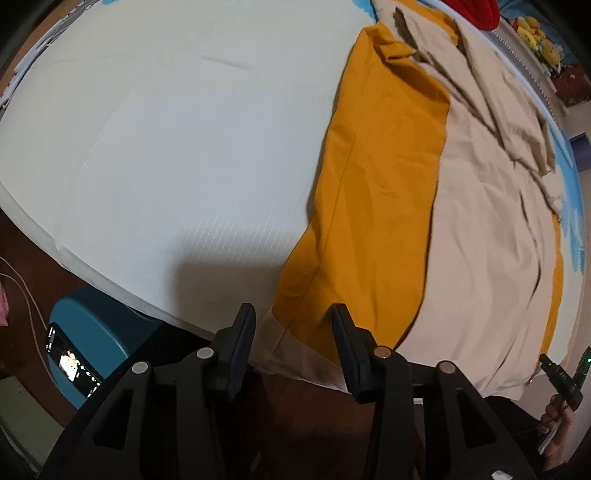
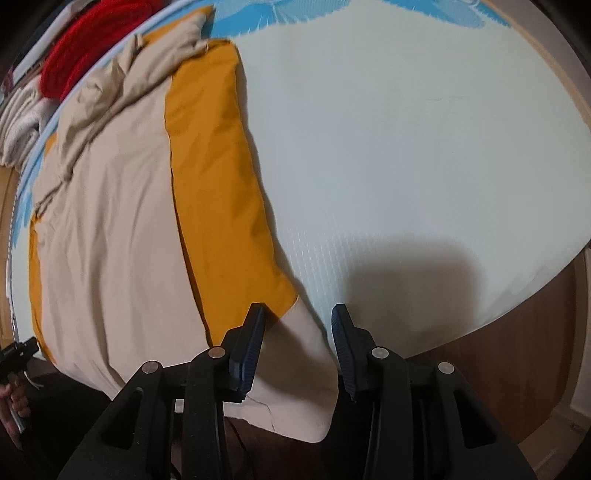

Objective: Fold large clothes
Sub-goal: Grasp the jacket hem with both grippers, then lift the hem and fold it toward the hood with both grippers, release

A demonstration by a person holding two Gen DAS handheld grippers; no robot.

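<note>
A large beige and mustard-yellow garment (image 1: 461,206) lies spread on the pale bed sheet (image 1: 177,147), its near hem hanging over the bed's front edge. It also shows in the right wrist view (image 2: 122,206). My left gripper (image 1: 293,325) is open, hovering at the hem's corner with nothing between the fingers. My right gripper (image 2: 298,325) is open too, with the garment's beige corner (image 2: 306,369) lying between and below its fingers, not pinched. The other gripper shows at each view's edge (image 1: 561,376) (image 2: 14,354).
A red knitted item (image 2: 88,48) and a white folded cloth (image 2: 22,118) lie at the bed's far side. Yellow plush toys (image 1: 535,33) sit beyond. A blue stool (image 1: 99,332) with a lit phone (image 1: 72,362) stands beside the bed on a brown floor (image 2: 517,369).
</note>
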